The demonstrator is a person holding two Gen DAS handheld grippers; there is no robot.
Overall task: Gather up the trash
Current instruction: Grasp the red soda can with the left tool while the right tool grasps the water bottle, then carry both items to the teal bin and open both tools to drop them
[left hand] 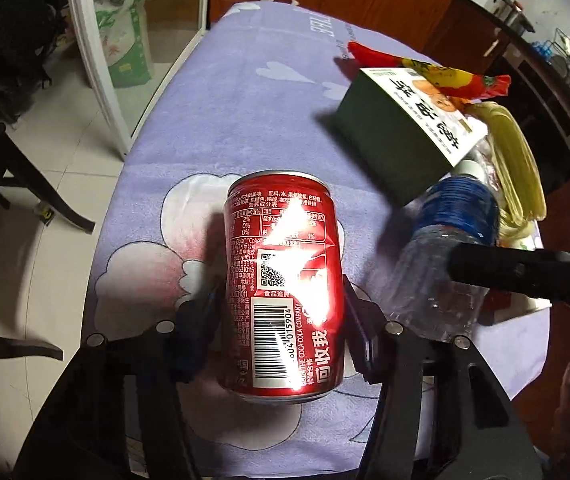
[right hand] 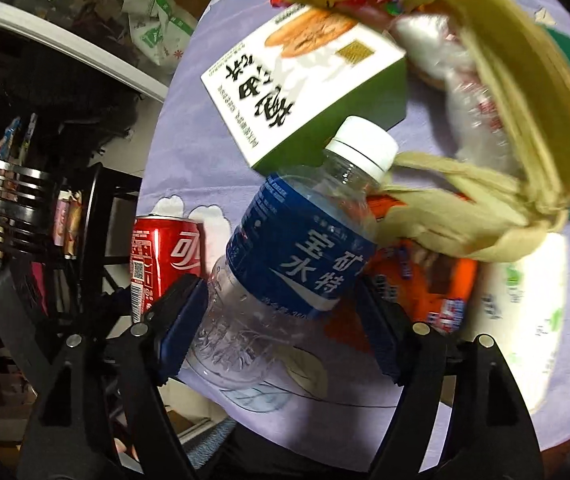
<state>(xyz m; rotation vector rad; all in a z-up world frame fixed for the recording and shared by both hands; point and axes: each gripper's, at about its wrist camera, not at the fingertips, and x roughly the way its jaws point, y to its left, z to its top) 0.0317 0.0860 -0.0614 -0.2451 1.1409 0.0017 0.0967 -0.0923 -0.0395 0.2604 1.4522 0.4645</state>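
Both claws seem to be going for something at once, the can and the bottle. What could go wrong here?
The can stands dented between the left gripper's fingers; an uneven squeeze might tip it or let it slip. The bottle lies tilted between the right gripper's fingers and leans on the box, so lifting it could drag the box. The two grippers work close together and might bump.

Printed on the red can: "Coca-Cola", "Coke", "THE COCA-COLA COMPANY", a barcode, a QR code; Chinese characters on the bottle's blue label.
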